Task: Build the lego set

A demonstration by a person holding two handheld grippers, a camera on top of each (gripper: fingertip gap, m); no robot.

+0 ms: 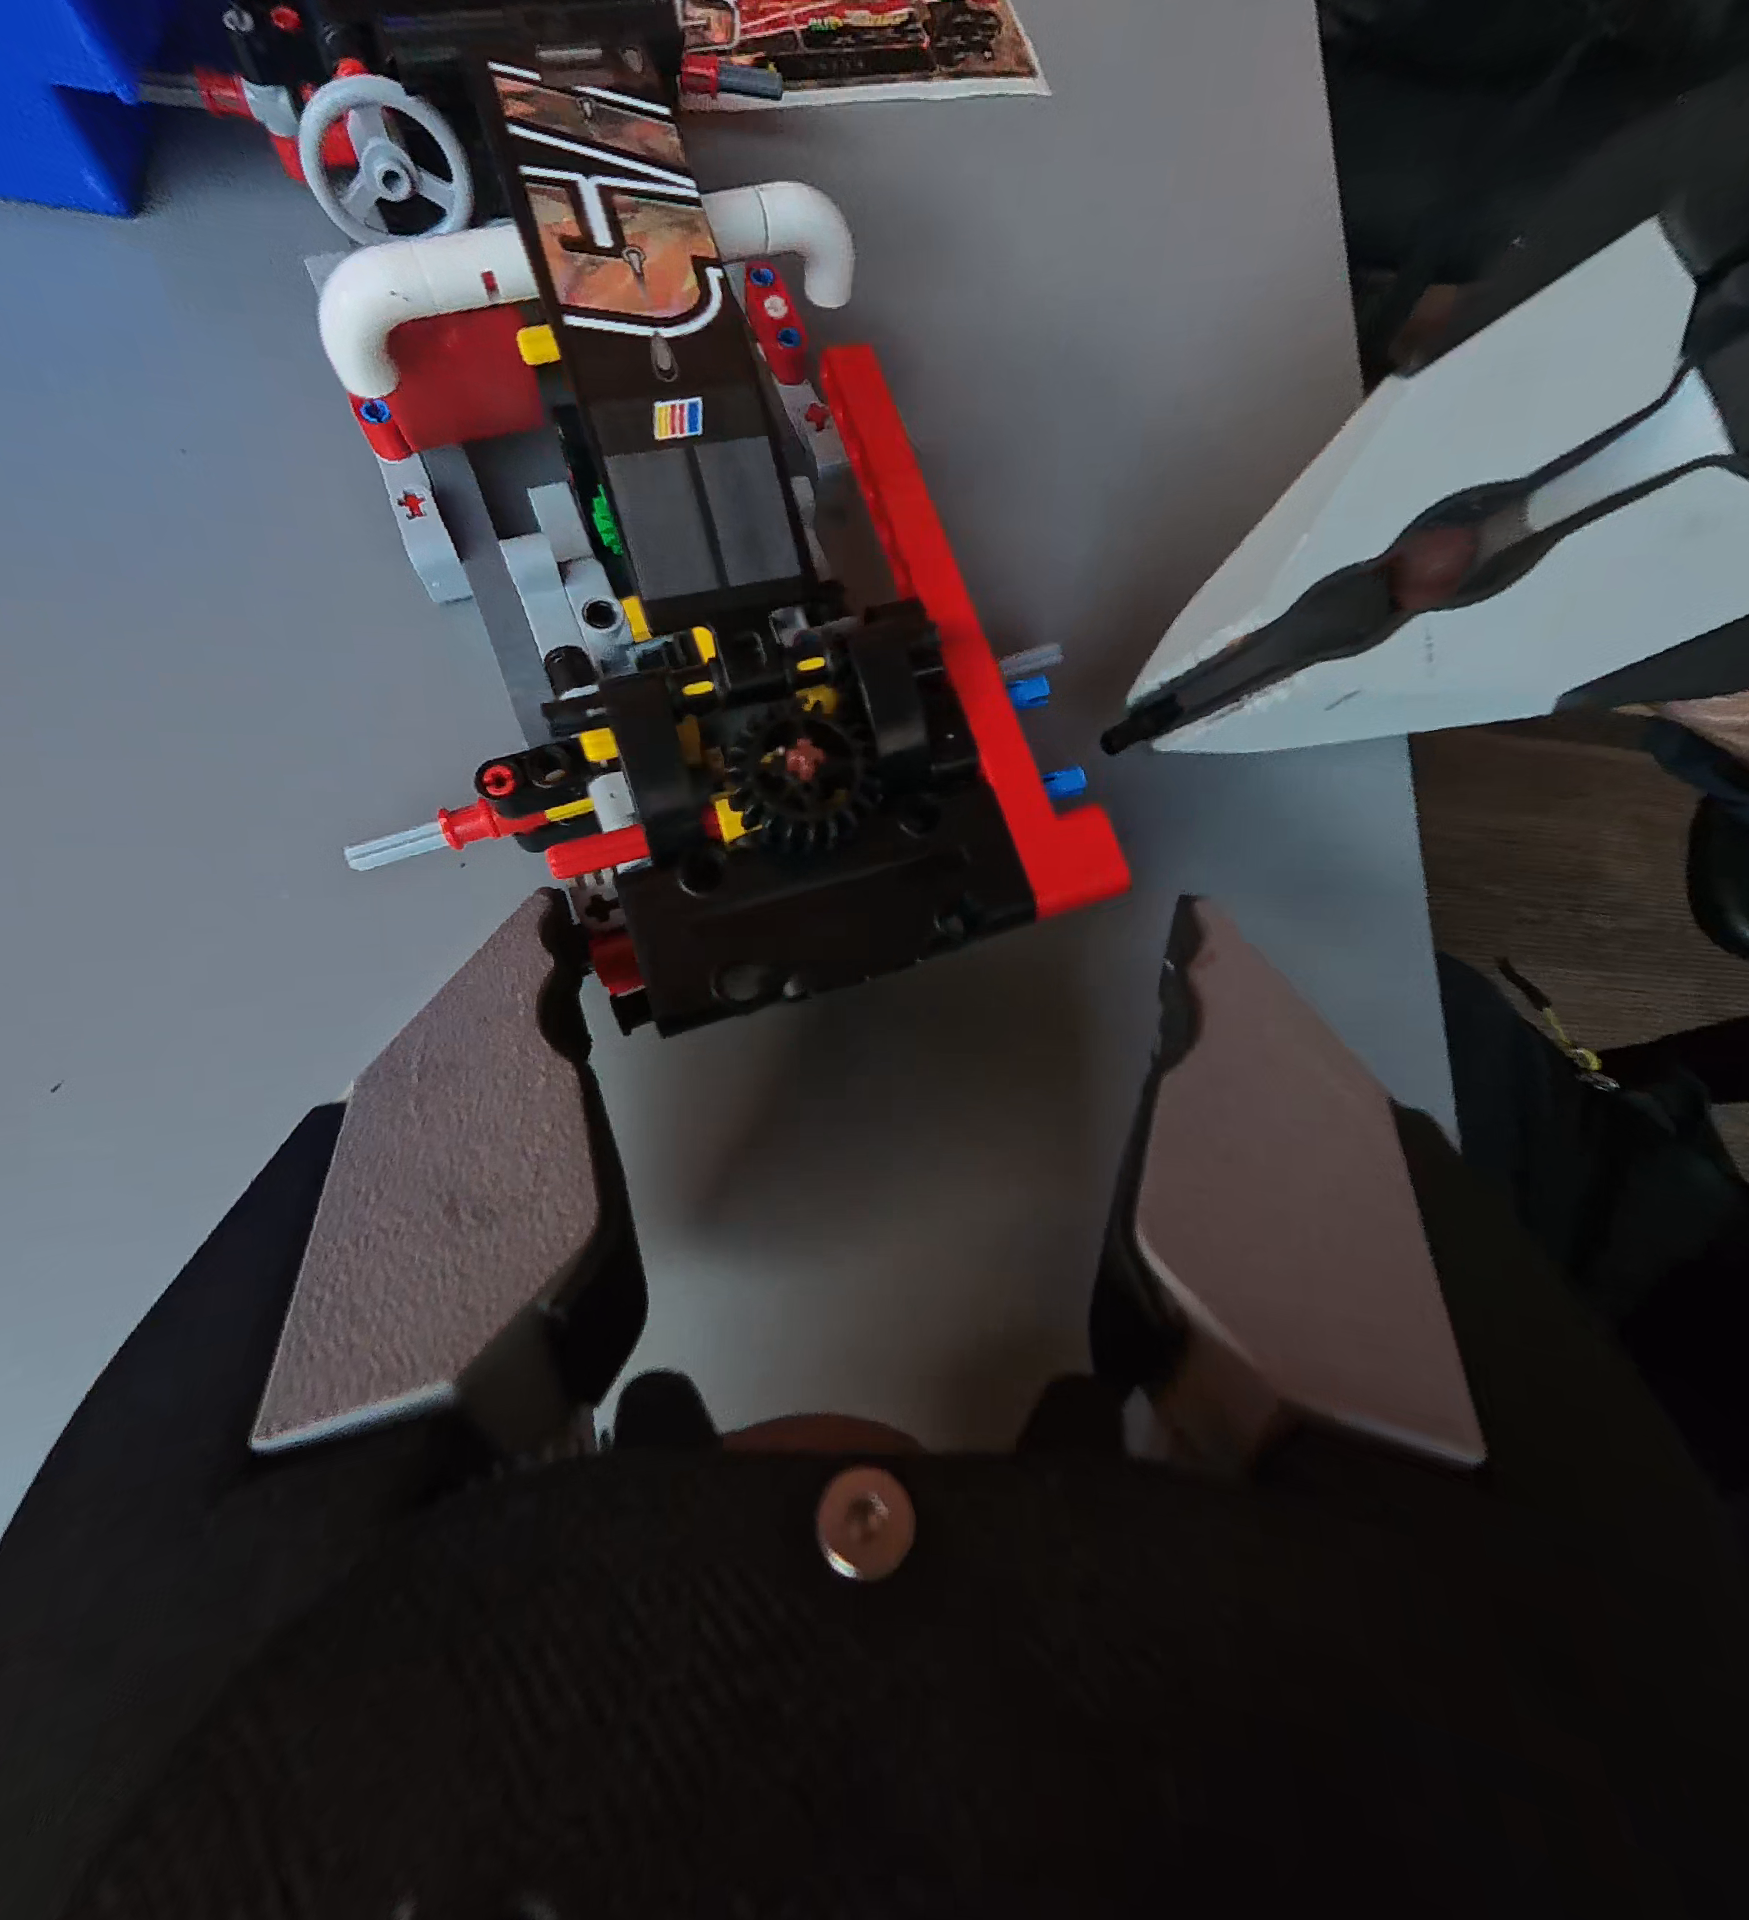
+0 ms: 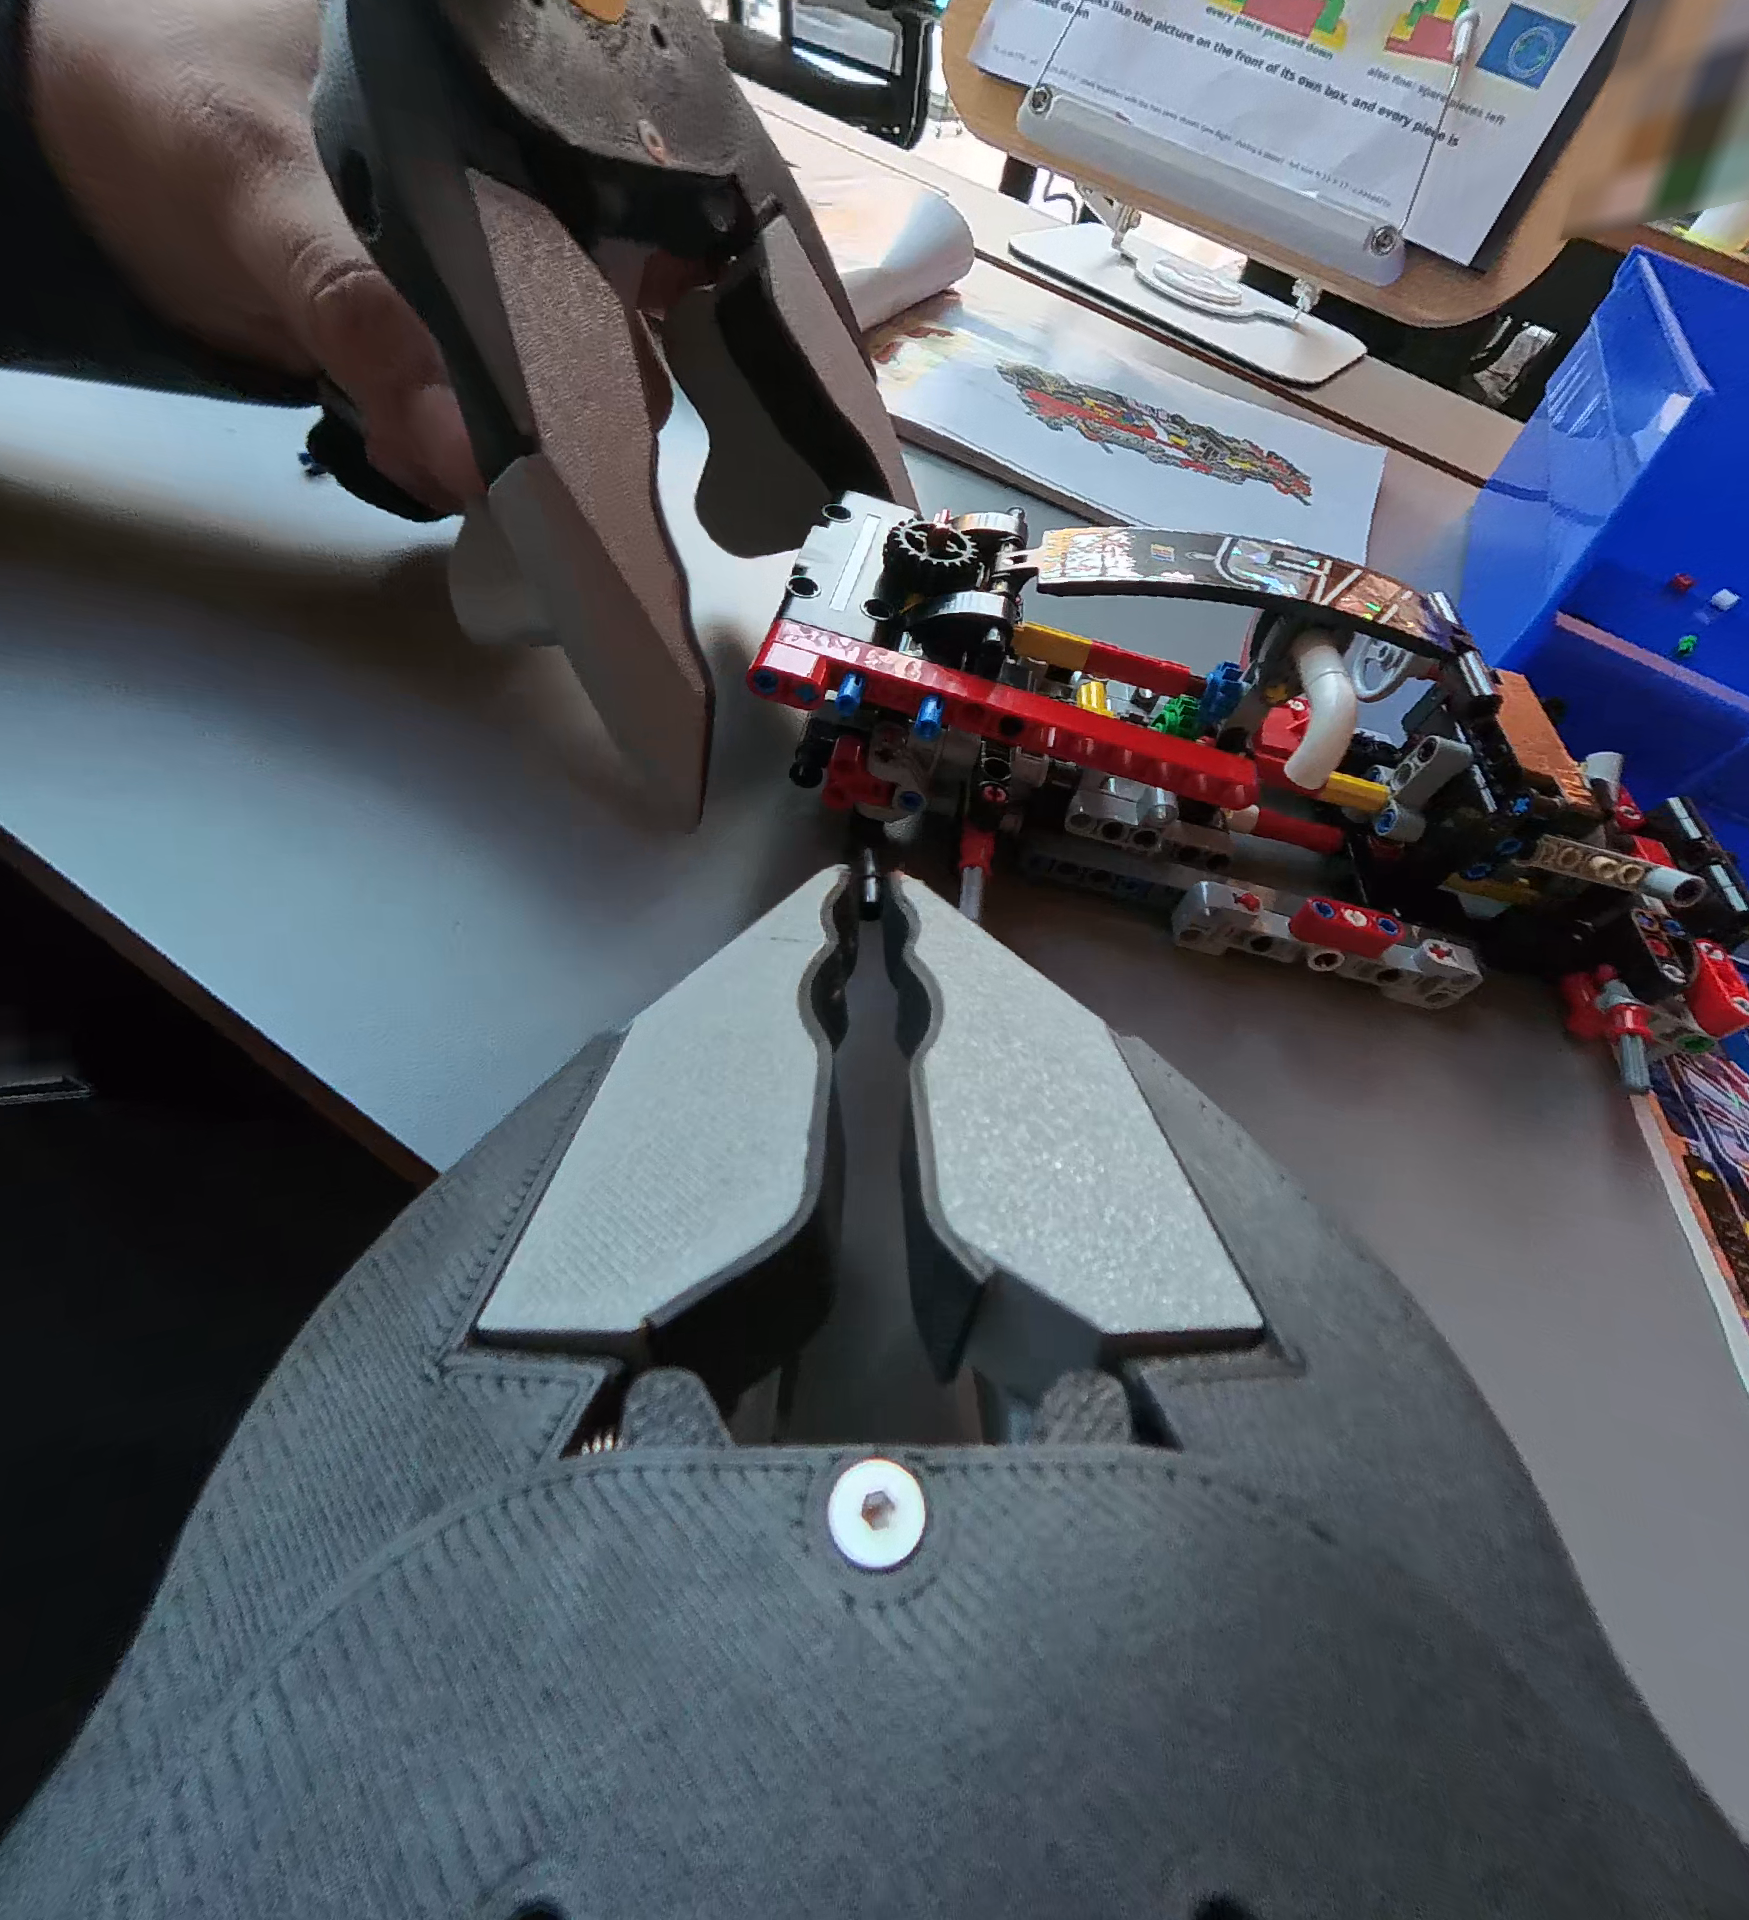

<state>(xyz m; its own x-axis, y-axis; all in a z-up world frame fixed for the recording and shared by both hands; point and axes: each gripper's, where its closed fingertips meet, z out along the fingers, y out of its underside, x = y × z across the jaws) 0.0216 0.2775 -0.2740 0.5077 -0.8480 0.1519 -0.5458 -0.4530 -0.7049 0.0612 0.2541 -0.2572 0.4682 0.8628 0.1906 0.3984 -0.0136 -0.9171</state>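
Now one gripper pinches a tiny black pin point(image 2: 867, 891) beside the brick car point(image 2: 1109, 707).

From the left wrist view, the left gripper point(image 1: 865, 951) has its fingers spread wide, with nothing squeezed between them. The back end of the car sits just past its tips on the grey table point(image 1: 122, 727). One fingertip is right next to the car's corner; I cannot tell if it touches. The right gripper comes in from the side, and its pin pokes toward the red beam point(image 1: 937, 613) with blue pegs. From the right wrist view, the right gripper point(image 2: 867, 914) is pressed together on the pin. I think it is best to hold the pin straight, point it at a hole and push slowly while the car is kept steady.
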